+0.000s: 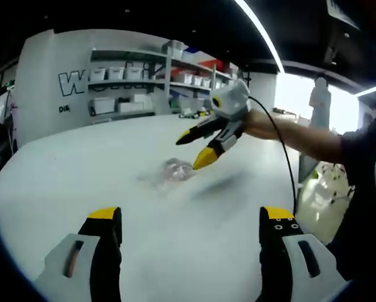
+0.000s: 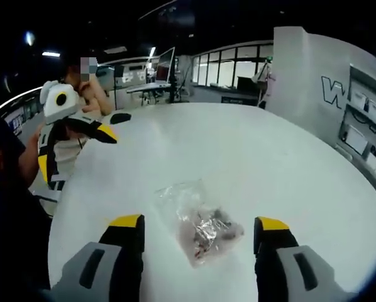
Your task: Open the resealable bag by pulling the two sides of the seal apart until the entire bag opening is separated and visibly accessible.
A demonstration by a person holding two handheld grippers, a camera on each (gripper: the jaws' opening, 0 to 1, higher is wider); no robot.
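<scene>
Where the left gripper view looks across the white desk, the left gripper stands wide open and empty, short of the resealable bag. The right gripper hovers just above the bag, jaws parted, holding nothing. In the right gripper view, the bag lies flat on the desk between the spread jaws of the right gripper, untouched; the left gripper hangs well beyond the bag, parted.

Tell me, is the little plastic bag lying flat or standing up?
Lying flat. In the right gripper view the clear bag is spread on the white table, with small things inside, between the open right gripper jaws.
</scene>
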